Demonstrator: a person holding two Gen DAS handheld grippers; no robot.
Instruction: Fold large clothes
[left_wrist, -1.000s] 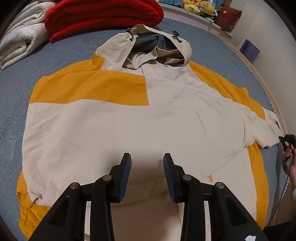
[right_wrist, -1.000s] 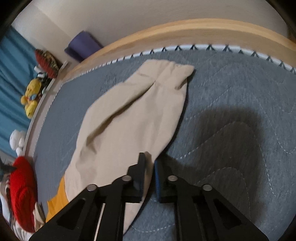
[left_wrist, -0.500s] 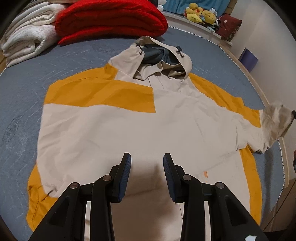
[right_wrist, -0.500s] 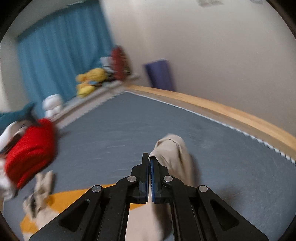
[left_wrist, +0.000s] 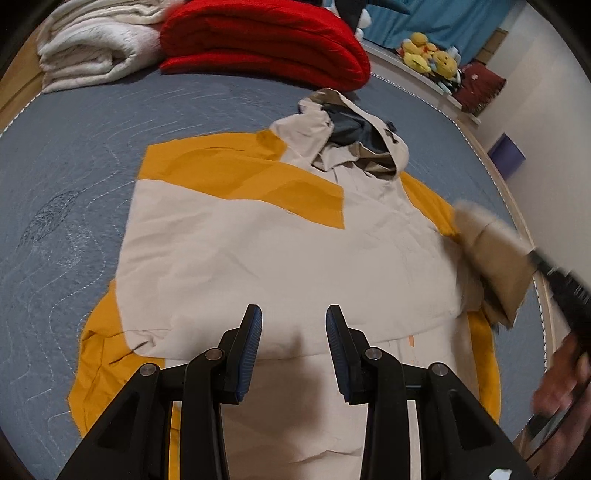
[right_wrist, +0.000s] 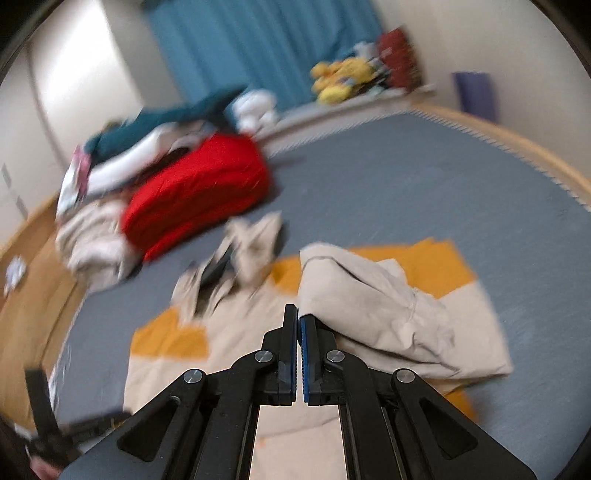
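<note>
A beige and orange hooded jacket (left_wrist: 258, 240) lies spread flat on the grey quilted bed, hood (left_wrist: 354, 136) pointing away. My left gripper (left_wrist: 293, 325) is open and empty, hovering above the jacket's lower middle. My right gripper (right_wrist: 299, 321) is shut on the cuff of the jacket's beige sleeve (right_wrist: 369, 306) and holds it lifted over the jacket body. In the left wrist view that sleeve (left_wrist: 487, 251) hangs raised at the right, with the right gripper (left_wrist: 535, 258) blurred beside it.
A folded red blanket (left_wrist: 266, 40) and white blanket (left_wrist: 92, 48) lie at the bed's far end. Stuffed toys (left_wrist: 428, 55) sit on a ledge by a blue curtain. The wooden bed edge (left_wrist: 524, 229) runs along the right.
My right gripper has lifted the sleeve off the bed and swung it inward over the jacket. My left gripper has stayed open and drifted right along the hem.
</note>
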